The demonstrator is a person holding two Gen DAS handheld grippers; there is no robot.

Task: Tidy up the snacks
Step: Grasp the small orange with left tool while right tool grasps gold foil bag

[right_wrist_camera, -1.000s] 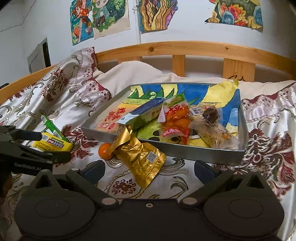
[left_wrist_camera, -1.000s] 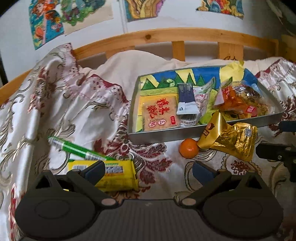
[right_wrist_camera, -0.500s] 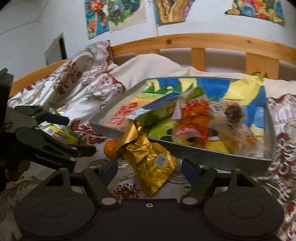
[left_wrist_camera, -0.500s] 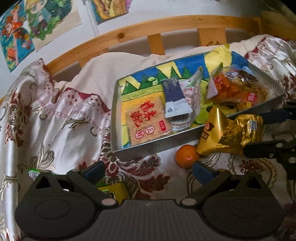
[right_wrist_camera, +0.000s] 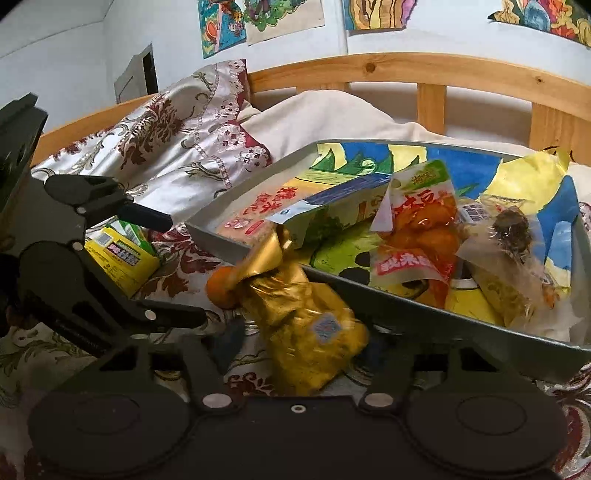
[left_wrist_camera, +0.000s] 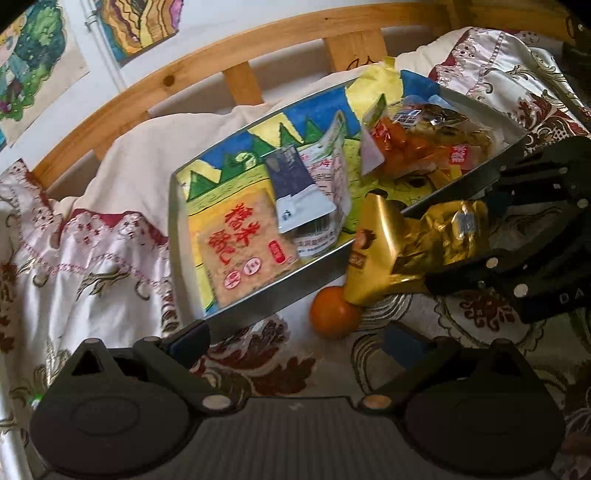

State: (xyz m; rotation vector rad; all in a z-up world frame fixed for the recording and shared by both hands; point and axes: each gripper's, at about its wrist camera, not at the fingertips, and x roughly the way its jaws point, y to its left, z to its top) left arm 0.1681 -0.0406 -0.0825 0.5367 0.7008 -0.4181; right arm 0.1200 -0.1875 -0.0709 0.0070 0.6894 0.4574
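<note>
Wooden bed rails [right_wrist_camera: 388,68] and bright drawings taped to the white wall [right_wrist_camera: 284,16] back a bed covered with a cream satin spread patterned in dark red [left_wrist_camera: 110,266]. On the spread sits a shallow grey metal tray lined with a painted picture [left_wrist_camera: 258,306], [right_wrist_camera: 424,314], which holds a flat beige rice-cracker packet with red characters [left_wrist_camera: 240,251], a navy and white sachet [left_wrist_camera: 295,188], an orange-filled clear snack bag [right_wrist_camera: 417,232] and a clear bag with a dark lump inside [right_wrist_camera: 509,236].

A crinkled gold foil snack bag [right_wrist_camera: 306,325], [left_wrist_camera: 406,247] lies against the tray's near wall, its flat end reaching over the rim. The right gripper [right_wrist_camera: 303,343] has its jaws drawn in on both sides of the bag's bulging lower half, clenched on it; the left wrist view shows the same black fingers [left_wrist_camera: 480,266] pinching the foil from the right. A small round orange fruit [left_wrist_camera: 334,312], [right_wrist_camera: 219,288] touches the gold bag's underside on the spread, just outside the tray.

The left gripper [left_wrist_camera: 295,339] hangs with its jaws released and spread wide, nothing between them; the fruit lies ahead of them, nearer the right-hand finger. Seen from the right wrist, a yellow rectangular packet [right_wrist_camera: 122,254] lies on the spread beyond the left gripper's fingers [right_wrist_camera: 147,218]
</note>
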